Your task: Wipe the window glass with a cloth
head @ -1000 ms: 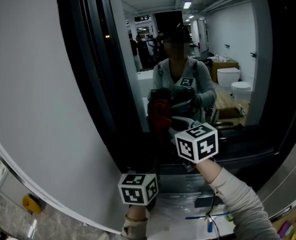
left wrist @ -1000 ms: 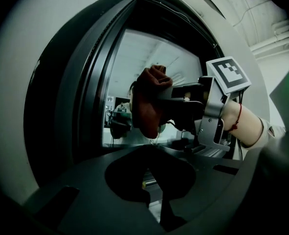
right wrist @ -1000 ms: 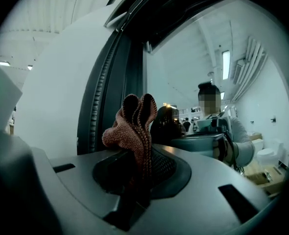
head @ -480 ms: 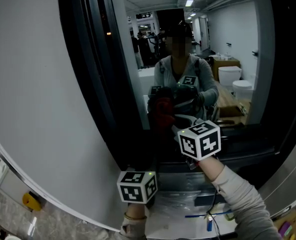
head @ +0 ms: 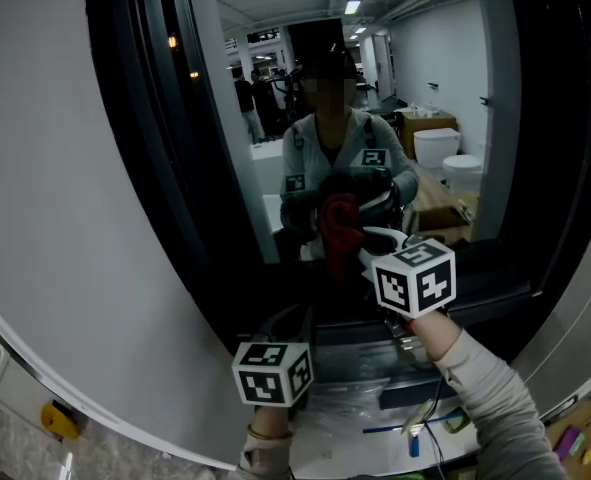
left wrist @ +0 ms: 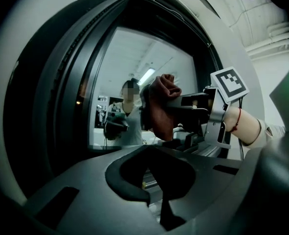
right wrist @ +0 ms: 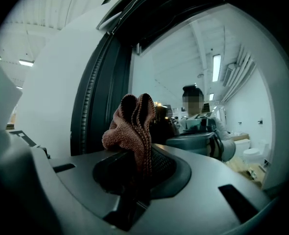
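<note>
head view: dim; right hand-held gripper raised before window glass, jaws hidden behind its marker cube; red cloth partly seen, contact with glass unclear; left hand-held gripper lower | left gripper view: jaws together, empty | right gripper view: jaws clenched on bunched cloth

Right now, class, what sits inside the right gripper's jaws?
A reddish knitted cloth, bunched above the right gripper. Its pinched lower end is hidden between the jaws.
</note>
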A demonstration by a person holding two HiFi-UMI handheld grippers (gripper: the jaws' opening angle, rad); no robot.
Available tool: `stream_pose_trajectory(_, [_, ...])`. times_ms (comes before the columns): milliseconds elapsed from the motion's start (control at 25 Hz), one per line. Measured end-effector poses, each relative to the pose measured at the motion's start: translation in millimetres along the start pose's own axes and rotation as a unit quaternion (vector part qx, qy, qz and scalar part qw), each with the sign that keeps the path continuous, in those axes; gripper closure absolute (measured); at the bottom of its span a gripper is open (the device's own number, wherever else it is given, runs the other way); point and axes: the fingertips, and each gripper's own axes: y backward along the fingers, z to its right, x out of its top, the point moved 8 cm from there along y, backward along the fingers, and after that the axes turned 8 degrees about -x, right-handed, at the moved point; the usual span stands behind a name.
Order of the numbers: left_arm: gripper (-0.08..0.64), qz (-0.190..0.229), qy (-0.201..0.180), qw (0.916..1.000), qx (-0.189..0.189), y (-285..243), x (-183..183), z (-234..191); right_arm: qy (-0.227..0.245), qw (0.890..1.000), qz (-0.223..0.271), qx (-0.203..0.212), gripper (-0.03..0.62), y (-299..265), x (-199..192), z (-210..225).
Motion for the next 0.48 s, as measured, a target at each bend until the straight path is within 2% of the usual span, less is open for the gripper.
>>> stream_pose_trajectory(480, [0.555, -0.003, -0.011, 0.9988, -0.048, -32.6, 4.5, 30.4, -0.01, 0.998, 0.004, -0.064, 0.54, 43.1, -0.7, 54.0])
